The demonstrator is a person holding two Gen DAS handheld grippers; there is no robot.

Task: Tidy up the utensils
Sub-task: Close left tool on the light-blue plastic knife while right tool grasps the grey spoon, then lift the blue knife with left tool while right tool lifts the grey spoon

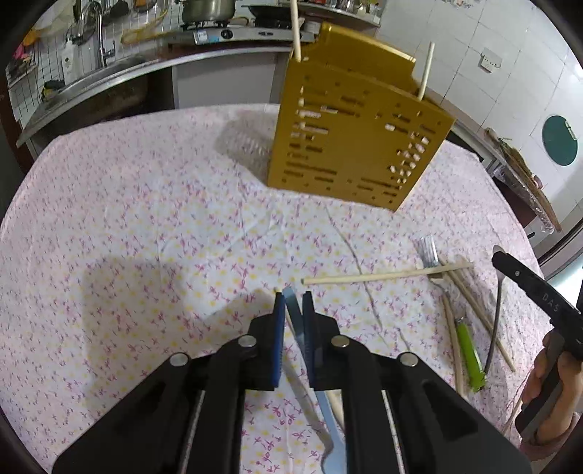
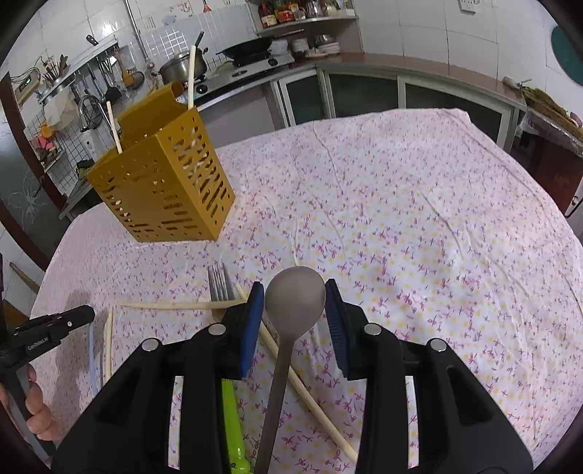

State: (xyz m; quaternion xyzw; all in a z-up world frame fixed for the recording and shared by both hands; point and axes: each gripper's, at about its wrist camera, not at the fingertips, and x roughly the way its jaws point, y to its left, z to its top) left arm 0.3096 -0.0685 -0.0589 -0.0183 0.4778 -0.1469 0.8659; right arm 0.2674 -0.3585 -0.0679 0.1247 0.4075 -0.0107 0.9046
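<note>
The mustard-yellow perforated plastic utensil caddy (image 1: 359, 136) stands at the far side of the round table under its pink-flowered white cloth (image 1: 145, 226), with two pale wooden chopsticks (image 1: 296, 31) already poking up from its top. Nearer the person than the caddy, the left gripper (image 1: 293, 302) has its blue-padded jaws pressed nearly together on a pale blue, flat-handled utensil (image 1: 297, 328); its far end runs out of view, so I cannot tell what kind it is. A thin wooden chopstick also lies close under the jaws, and whether it is caught too is unclear. The right gripper (image 2: 294, 295), off to the caddy's right and nearer the table edge, holds a grey metal spoon (image 2: 294, 291) with its bowl between the partly closed jaws; the pads appear to touch the bowl's sides. Still lying on the cloth in a loose heap near that gripper are a steel fork (image 2: 219, 286), a lime-green plastic-handled tool (image 2: 233, 419) and several more pale chopsticks (image 2: 175, 304). The step in hand looks like the pick-up, with both hands carrying a piece. The next move calls for taking each piece over to the caddy, tipping it upright above an open compartment and releasing it without knocking the light container or the chopsticks already in it.
</note>
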